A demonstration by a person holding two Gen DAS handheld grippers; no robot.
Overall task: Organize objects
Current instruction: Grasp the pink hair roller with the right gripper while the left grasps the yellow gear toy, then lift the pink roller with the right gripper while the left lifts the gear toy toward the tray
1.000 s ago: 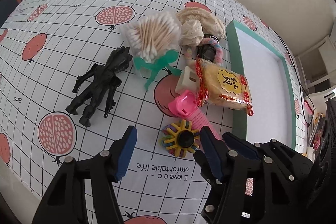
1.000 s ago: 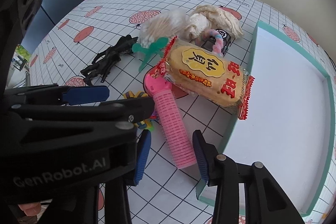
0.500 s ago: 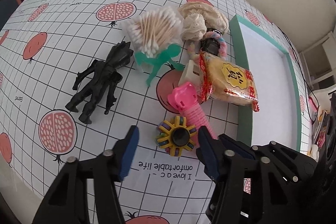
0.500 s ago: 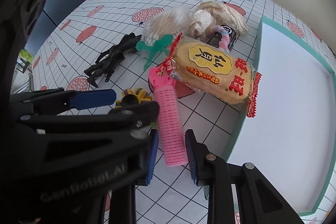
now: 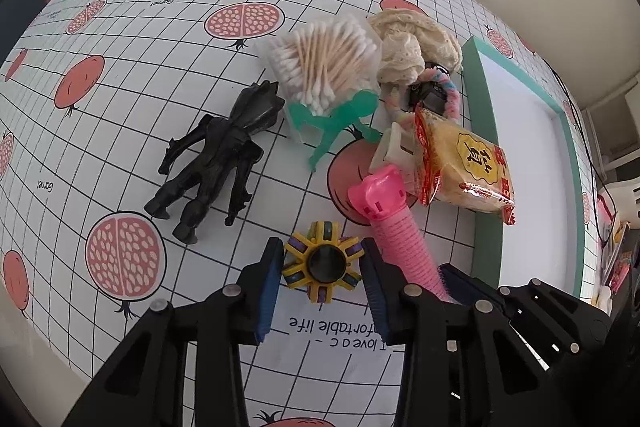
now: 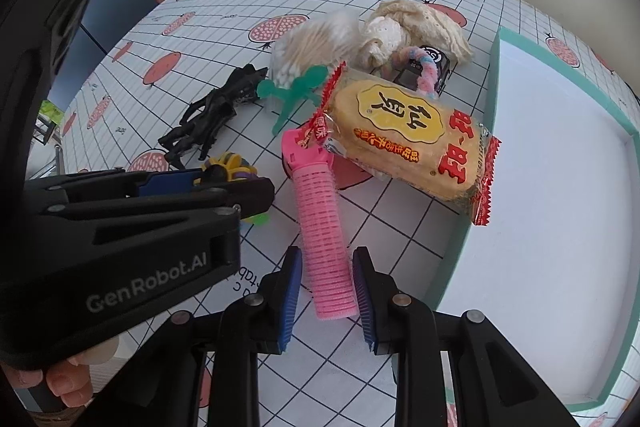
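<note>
Closing in from both sides, the left gripper [image 5: 322,265] now has its blue pads against the yellow spiked wheel toy [image 5: 322,261], where a second ago they stood wide with the toy ahead of them; its jaws have just been closing and grip the toy on the pomegranate-print tablecloth [image 5: 120,67]. The right gripper [image 6: 326,285] has narrowed too, its pads now touching the near end of the pink hair roller [image 6: 322,227], which lies unmoved. At two o'clock of the roller sits the rice cracker packet [image 6: 404,143]; the teal-rimmed tray [image 6: 494,87] lies at three o'clock.
</note>
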